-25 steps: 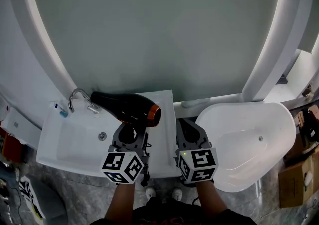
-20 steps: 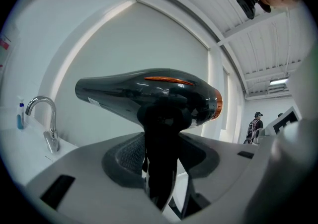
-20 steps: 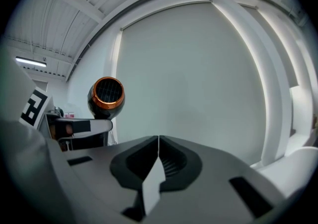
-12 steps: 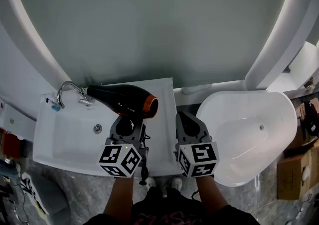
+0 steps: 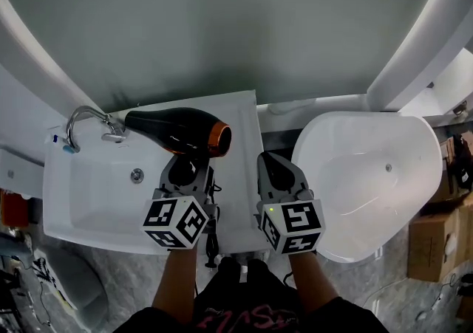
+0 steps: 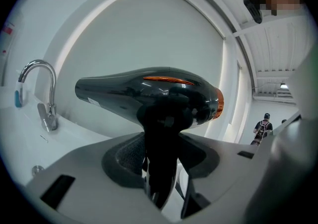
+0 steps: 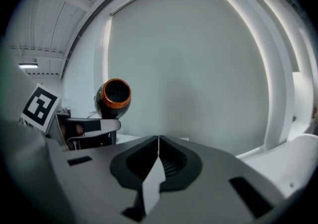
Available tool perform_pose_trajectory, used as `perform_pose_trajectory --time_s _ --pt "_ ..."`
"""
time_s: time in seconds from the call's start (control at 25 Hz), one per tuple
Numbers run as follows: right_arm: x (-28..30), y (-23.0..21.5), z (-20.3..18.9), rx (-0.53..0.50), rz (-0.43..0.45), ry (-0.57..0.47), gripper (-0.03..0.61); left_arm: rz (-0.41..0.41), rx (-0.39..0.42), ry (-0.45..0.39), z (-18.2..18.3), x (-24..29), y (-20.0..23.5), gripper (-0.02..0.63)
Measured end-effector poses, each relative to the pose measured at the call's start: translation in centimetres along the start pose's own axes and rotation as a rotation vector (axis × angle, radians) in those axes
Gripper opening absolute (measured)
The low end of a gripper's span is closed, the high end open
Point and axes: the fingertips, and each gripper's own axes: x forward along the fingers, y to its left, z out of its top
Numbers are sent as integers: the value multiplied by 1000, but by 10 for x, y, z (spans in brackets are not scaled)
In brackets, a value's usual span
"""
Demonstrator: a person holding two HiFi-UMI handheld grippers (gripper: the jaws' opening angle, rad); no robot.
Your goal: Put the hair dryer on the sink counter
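Head view shows the hair dryer [image 5: 177, 131], glossy black with a tapered barrel and a copper-orange ring at its wide end, held over the white sink counter [image 5: 240, 158] by the left gripper [image 5: 186, 174], whose jaws clamp its dark handle. Its narrow end points toward the curved chrome faucet [image 5: 83, 119] behind the rectangular basin [image 5: 89, 202]. The right gripper [image 5: 278, 174] hovers alongside, jaws pressed together on nothing. A smooth white tub [image 5: 369, 198] lies to the right
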Motion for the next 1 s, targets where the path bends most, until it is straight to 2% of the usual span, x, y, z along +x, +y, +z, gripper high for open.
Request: perform_pose_trajectory --time_s 0.76,1.0 --pt "32 -15 -45 47 -17 91 21 20 -81 106 -53 60 39 187" --pt "43 -19 -54 66 -18 107 21 54 -123 147 -69 72 54 187"
